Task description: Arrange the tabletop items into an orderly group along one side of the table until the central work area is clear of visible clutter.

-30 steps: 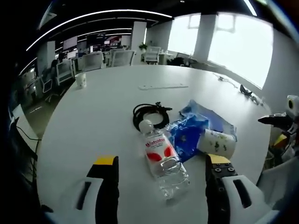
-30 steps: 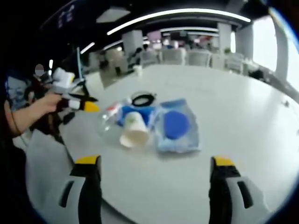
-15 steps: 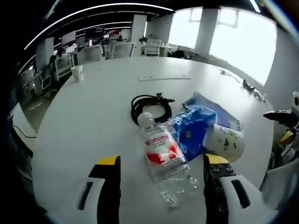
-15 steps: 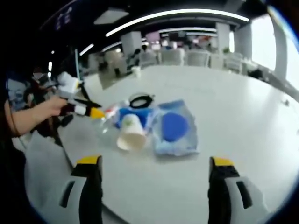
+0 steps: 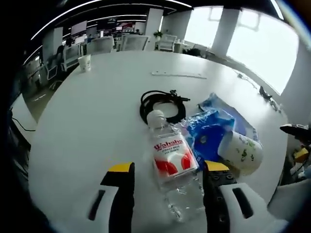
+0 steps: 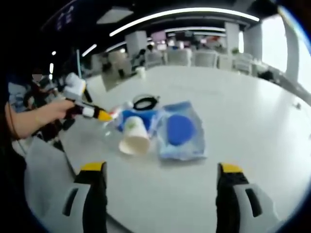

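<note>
A clear water bottle (image 5: 170, 162) with a red label lies on the white table (image 5: 87, 126), its cap pointing away. My left gripper (image 5: 168, 170) is open, one jaw on each side of the bottle's body. A coiled black cable (image 5: 160, 104) lies just beyond the cap. A blue plastic bag (image 5: 206, 133) and a tipped paper cup (image 5: 241, 153) lie to the right. In the right gripper view, my right gripper (image 6: 163, 170) hangs open above the near table edge, short of the cup (image 6: 132, 137) and the bag (image 6: 180, 133). The left gripper (image 6: 92, 113) comes in from the left at the bottle (image 6: 115, 125).
An upright paper cup (image 5: 86, 62) stands at the far left of the table and a flat white strip (image 5: 177, 74) lies at the far side. Office chairs and desks stand beyond the table. A person's hand (image 6: 46, 116) holds the left gripper.
My left gripper has moved forward and down over the bottle, so its jaws now flank the bottle's body and stand a little closer together. The right gripper has hardly moved.
</note>
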Tool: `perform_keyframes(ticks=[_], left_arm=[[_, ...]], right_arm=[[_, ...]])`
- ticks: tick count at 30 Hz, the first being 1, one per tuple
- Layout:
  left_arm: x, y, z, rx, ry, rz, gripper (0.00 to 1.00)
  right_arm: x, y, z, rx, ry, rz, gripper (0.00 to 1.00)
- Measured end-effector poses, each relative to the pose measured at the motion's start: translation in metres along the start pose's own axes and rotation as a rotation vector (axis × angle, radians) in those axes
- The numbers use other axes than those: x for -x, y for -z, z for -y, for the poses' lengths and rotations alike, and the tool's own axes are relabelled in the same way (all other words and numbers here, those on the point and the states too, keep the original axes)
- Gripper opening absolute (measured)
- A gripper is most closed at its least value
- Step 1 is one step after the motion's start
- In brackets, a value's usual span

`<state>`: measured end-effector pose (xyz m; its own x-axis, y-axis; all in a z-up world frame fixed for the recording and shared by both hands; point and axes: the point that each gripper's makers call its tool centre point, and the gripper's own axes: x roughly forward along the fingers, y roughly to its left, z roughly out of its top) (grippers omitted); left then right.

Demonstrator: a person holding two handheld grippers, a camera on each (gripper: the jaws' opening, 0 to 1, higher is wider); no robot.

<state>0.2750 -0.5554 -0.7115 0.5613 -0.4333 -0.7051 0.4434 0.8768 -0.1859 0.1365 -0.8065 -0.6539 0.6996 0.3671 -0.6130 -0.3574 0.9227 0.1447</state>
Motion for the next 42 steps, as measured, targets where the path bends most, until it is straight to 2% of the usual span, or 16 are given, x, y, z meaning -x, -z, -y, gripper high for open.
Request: perform_keyframes(ticks=[5,13,17,24,33,36,42], left_arm=[[-0.004,0.0,0.004,0.065,0.009,-0.029,0.5],[-0.007,-0.01,0.008,0.05,-0.003,-0.04,0.41],[-0.01,-0.016,0.006,0.076,-0.001,-0.048,0.44],[-0.013,-0.02,0.002,0.106,-0.023,-0.057,0.41],[-0.018,-0.02,-0.003,0.137,-0.058,-0.085,0.38],[-0.02,-0.018,-0.003,0.173,-0.058,-0.106,0.38],[-0.021,-0.02,-0.002,0.166,-0.089,-0.13,0.38]], right_arm=[[0.0,0.002,0.0,-0.006,0.002,-0.003,0.91],[-0.001,0.003,-0.001,-0.005,-0.001,-0.011,0.9],[-0.001,0.005,0.0,-0.004,0.001,-0.015,0.9],[0.0,0.007,0.0,-0.008,0.005,-0.02,0.9],[0.001,0.011,0.001,-0.011,0.011,-0.029,0.9],[0.001,0.012,0.002,-0.008,0.015,-0.031,0.9],[0.0,0.014,0.001,-0.004,0.014,-0.038,0.89]])
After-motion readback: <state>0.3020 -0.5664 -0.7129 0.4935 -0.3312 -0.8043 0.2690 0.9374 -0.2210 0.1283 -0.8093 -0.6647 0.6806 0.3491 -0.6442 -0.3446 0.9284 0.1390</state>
